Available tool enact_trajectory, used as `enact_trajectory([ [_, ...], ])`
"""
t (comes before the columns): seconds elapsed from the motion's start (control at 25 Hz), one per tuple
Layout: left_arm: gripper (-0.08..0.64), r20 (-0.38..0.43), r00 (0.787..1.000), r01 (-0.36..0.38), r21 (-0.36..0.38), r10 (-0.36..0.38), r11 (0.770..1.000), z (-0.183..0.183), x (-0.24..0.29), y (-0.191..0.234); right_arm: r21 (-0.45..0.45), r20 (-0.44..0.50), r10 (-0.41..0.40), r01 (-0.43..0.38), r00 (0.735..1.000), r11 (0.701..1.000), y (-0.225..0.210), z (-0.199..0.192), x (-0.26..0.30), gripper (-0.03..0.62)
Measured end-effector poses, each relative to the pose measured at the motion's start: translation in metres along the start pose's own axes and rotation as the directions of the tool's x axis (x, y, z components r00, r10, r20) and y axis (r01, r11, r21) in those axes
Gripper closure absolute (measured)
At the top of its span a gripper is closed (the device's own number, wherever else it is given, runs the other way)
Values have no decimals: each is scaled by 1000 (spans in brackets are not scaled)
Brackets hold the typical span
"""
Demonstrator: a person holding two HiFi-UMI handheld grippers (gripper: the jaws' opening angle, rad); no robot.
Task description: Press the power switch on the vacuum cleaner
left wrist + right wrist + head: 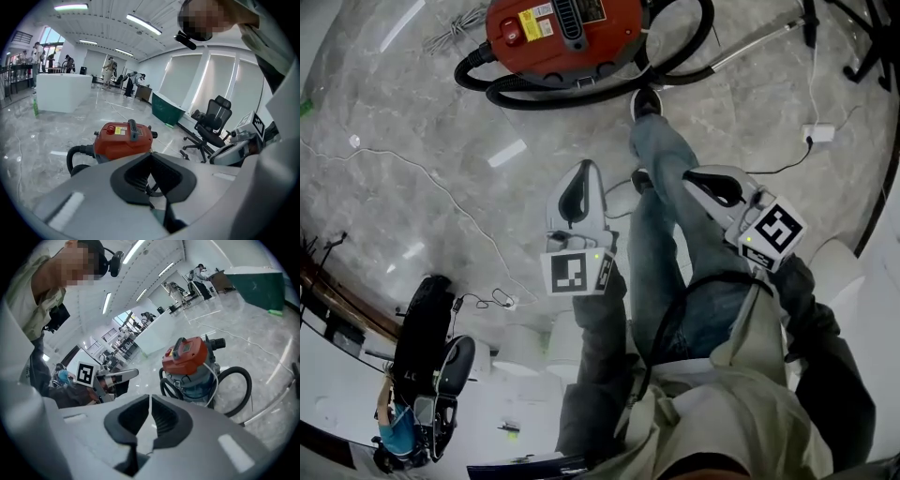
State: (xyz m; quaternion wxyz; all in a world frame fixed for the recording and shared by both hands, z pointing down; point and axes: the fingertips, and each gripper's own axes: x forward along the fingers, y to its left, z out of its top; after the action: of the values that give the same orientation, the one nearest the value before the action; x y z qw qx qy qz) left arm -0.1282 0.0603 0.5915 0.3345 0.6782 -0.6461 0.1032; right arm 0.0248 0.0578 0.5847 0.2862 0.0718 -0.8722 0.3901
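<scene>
Held well back from the vacuum (pixel 562 33) on the floor (pixel 412 122), left gripper (pixel 585 169) and right gripper (pixel 688 178) fingers closed on nothing. Step nearer, keep one tip closed, push straight down on the likely red switch (pixel 514 32), clear of the hose (pixel 534 98).

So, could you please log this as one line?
red-topped vacuum cleaner: on marble floor, untouched | left gripper: shut, empty | right gripper: shut, empty

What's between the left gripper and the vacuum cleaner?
Head view: the black hose looped in front of the vacuum cleaner, then bare floor up to the left gripper. Nothing else.
</scene>
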Motion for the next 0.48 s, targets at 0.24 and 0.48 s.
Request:
enact_trajectory([
  [0.24, 554, 79, 997, -15, -40, 18, 999, 9, -70, -25, -118, 38, -8, 13, 999, 993, 50, 4, -36, 575],
  [0.48, 554, 137, 990, 29, -10, -27, 1000, 26, -168, -87, -221, 119, -62, 88, 991, 971, 117, 7, -107, 574],
])
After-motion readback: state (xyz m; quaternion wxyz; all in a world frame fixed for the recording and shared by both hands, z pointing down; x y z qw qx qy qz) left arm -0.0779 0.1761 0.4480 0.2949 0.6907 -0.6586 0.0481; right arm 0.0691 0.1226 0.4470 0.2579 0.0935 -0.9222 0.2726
